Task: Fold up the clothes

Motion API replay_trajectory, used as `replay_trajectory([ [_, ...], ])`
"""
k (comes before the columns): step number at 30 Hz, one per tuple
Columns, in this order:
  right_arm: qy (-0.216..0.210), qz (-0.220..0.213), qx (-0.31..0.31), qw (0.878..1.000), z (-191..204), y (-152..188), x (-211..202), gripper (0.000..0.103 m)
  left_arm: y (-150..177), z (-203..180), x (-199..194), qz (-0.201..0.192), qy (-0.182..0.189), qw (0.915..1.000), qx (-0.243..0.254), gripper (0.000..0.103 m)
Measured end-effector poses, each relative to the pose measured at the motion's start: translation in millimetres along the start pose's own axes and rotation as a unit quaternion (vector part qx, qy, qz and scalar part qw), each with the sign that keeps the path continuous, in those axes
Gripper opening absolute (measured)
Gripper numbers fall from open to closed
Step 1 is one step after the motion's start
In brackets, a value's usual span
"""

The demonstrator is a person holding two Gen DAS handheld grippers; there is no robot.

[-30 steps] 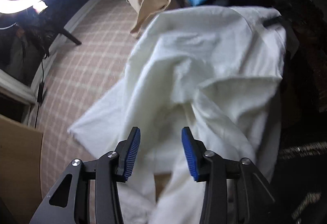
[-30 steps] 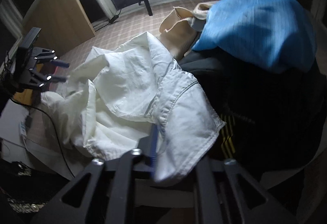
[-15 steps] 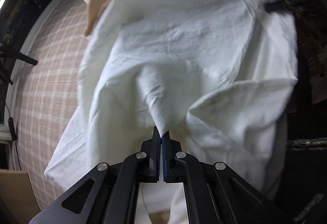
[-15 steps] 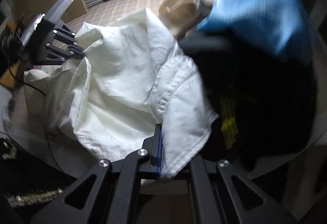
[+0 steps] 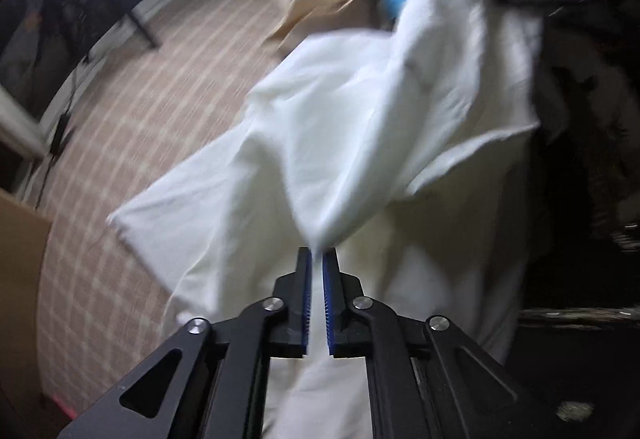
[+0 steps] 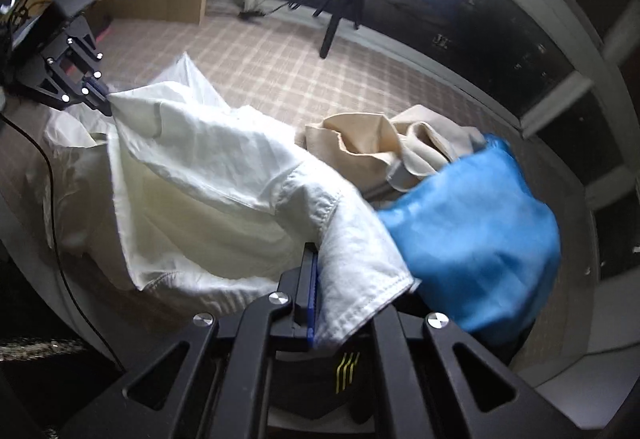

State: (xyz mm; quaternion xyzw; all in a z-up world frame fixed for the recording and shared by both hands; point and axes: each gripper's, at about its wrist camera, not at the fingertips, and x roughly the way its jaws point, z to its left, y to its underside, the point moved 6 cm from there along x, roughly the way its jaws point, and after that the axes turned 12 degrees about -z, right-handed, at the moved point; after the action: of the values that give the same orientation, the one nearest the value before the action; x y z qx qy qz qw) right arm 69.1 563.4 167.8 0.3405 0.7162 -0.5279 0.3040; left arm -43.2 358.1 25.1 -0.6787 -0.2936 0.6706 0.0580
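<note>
White shirt (image 6: 208, 175) spans between both grippers, sagging over the checked bed (image 6: 280, 67): left gripper (image 5: 316, 255) jaws pinch a fold at frame centre, right gripper (image 6: 316, 271) jaws clamp the stitched hem. Its long axis runs upper-left to lower-centre in the right wrist view.

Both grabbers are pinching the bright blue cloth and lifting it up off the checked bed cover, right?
Not quite. Both grabbers are pinching the crumpled white cotton garment, not the bright blue cloth, which lies untouched beside it. The right wrist view shows it: the right gripper clamps the white hem, the left gripper a far corner, lifting it off the checked bed cover.
</note>
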Motion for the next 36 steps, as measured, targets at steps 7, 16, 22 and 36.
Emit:
replay_trajectory([
  [7, -0.015, 0.008, -0.010, 1.000, -0.5, -5.6, 8.1, 0.003, -21.1, -52.9, -11.9, -0.050, -0.021, 0.9909, 0.124, 0.045],
  [16, -0.032, 0.000, -0.010, 0.999, 1.3, -8.4, 6.0, 0.003, -44.6, -71.9, 43.8, -0.019, -0.022, 0.9821, 0.186, 0.035],
  [22, -0.046, -0.012, -0.005, 0.999, -1.4, -8.5, 1.7, 0.003, -47.0, -61.2, 54.9, -0.009, -0.003, 0.9892, 0.146, 0.001],
  [36, -0.147, -0.051, 0.169, 0.973, -5.1, 20.9, 6.0, 0.044, -36.9, -59.3, -7.3, -0.045, -0.033, 0.9949, 0.083, 0.001],
])
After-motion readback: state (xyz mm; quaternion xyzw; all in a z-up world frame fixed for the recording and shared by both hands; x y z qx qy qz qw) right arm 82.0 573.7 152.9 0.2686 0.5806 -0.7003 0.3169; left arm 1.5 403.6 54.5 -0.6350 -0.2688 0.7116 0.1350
